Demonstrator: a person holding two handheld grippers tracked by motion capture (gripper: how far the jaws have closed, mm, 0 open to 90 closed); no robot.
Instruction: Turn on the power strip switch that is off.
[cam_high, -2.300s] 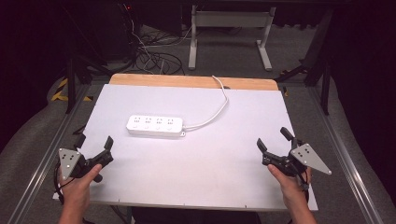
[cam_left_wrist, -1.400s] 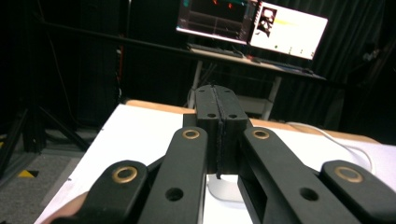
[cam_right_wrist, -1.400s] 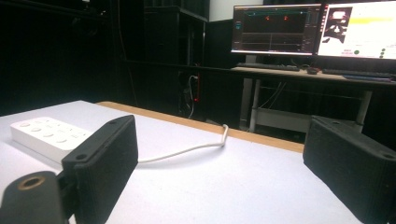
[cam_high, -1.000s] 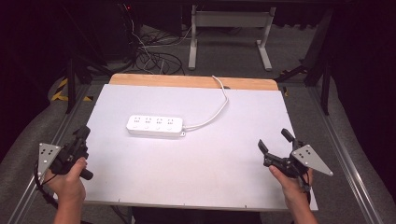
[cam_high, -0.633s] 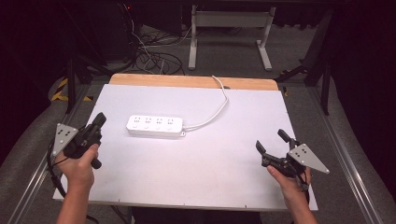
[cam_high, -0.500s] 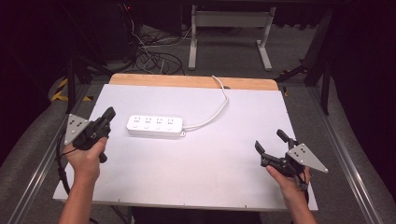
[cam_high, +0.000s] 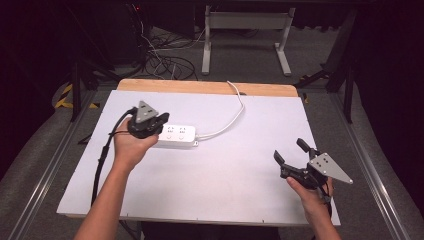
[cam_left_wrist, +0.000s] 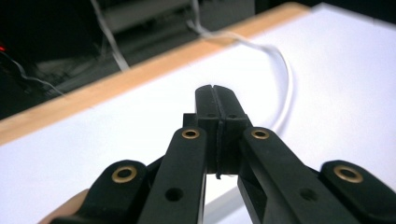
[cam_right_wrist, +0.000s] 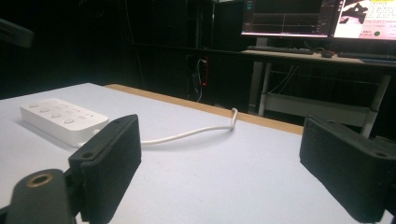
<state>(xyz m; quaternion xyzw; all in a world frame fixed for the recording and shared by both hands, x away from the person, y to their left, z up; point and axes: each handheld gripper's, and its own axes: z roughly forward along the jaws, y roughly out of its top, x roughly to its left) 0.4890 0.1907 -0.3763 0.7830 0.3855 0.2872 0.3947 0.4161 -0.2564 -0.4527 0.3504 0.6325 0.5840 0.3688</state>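
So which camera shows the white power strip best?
The right gripper view: the power strip lies whole, buttons and cord plain. The high view has its left end under the left tongs. The left gripper view catches a blurry sliver and the cord.

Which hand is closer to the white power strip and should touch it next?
Probably the left. The left gripper, jaws shut, is right over the power strip's left end. The right gripper, jaws open, sits far away near the table's front right corner.

The left tongs (cam_high: 152, 125) hovered over the white power strip's (cam_high: 176, 135) left end; the right tongs (cam_high: 290, 156) rested apart on the bench (cam_high: 225, 170).
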